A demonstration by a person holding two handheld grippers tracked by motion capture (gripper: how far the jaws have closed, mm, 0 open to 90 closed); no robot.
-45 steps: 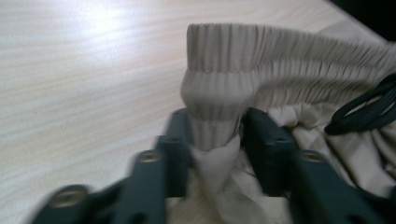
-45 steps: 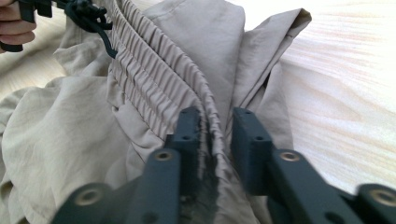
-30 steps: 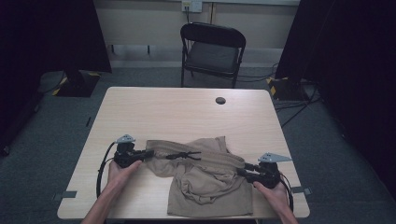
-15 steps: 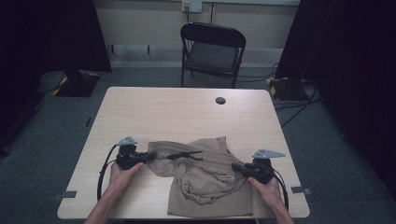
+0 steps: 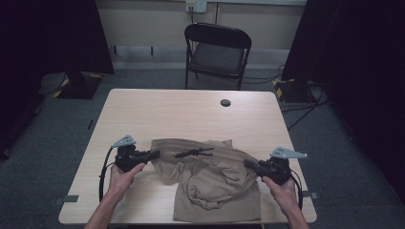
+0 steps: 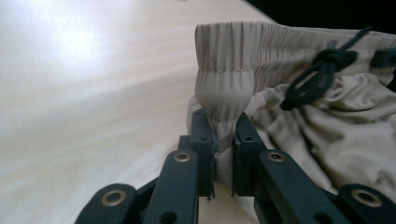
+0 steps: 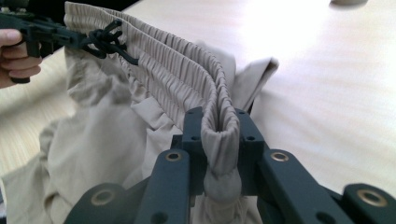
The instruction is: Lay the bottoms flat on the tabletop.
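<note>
Pale wood grain covers the surface (image 5: 191,114), which stands on a grey carpeted floor with a black folding chair (image 5: 217,52) behind its far edge and a small dark round grommet (image 5: 225,102) set near that edge. On the near half lies a pair of beige shorts (image 5: 215,183) with an elastic waistband (image 5: 200,145) and a black drawstring (image 5: 193,152) knotted at the middle of the band. The left gripper (image 5: 152,155) is held at the left end of the waistband; in the left gripper view its jaws are pressed together on a gathered fold of the band (image 6: 224,93), the cloth pinched between the pads and bulging out above them, with the drawstring knot (image 6: 322,65) off to the right. The right gripper (image 5: 249,163) is held at the right end of the band, and its jaws have just been closing; in the right gripper view the doubled, ribbed band (image 7: 219,121) now sits clamped between them, its folded end hanging out below the pads. From that clamp the band runs away in a taut line toward the left gripper (image 7: 70,37) and the hand (image 7: 16,56) that holds it. Between the two grips the waistband is stretched and raised off the wood, while the legs of the shorts sag in crumpled folds and rest on the surface toward the near edge. Both forearms come in from the near side, one at each corner of the garment.
</note>
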